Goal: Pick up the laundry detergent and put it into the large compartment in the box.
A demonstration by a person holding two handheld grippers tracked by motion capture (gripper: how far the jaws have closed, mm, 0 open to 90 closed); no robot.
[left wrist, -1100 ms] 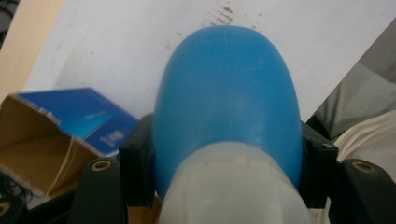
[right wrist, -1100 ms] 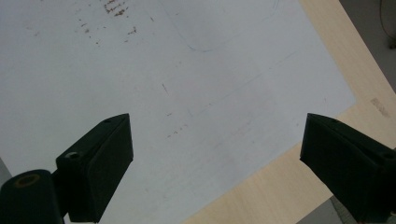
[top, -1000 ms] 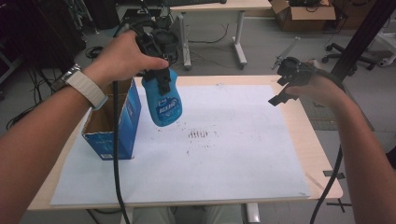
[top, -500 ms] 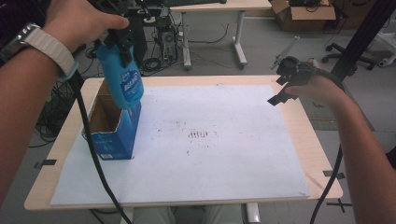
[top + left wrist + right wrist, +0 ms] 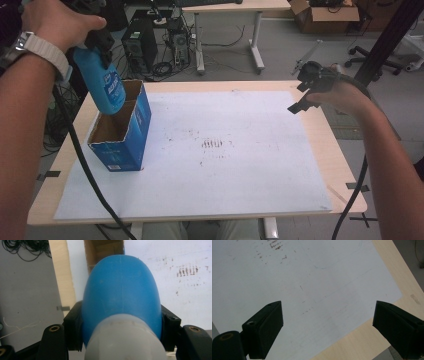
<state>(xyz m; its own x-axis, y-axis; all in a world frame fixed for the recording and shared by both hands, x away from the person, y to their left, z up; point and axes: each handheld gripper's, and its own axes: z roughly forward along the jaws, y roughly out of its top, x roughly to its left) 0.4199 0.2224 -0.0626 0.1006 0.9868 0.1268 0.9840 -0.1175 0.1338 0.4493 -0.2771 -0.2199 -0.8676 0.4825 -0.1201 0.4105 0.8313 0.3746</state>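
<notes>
1. Presently my left tool is clenched on the blue bottle, its jaws pressing the shoulder from both sides in the left gripper view, and I hold the bottle tilted in the air with its base at the mouth of the open blue box.
2. I judge the step in hand to be putting the bottle into that box; the bottle is not yet inside, its base just at the top opening.
3. The next move, as I see it, calls for righting the bottle so it stands straight over the cardboard-lined opening, then lowering it without catching the box's near wall or its raised flap.
4. The box stands near the left edge of the surface, on the white sheet, so a sideways knock could push it toward that edge.
5. Middle of the sheet is bare apart from some dark smudges, giving open room.
6. My right tool hangs released over the right side of the surface, jaws spread wide, grasping nothing and well apart from the box.
</notes>
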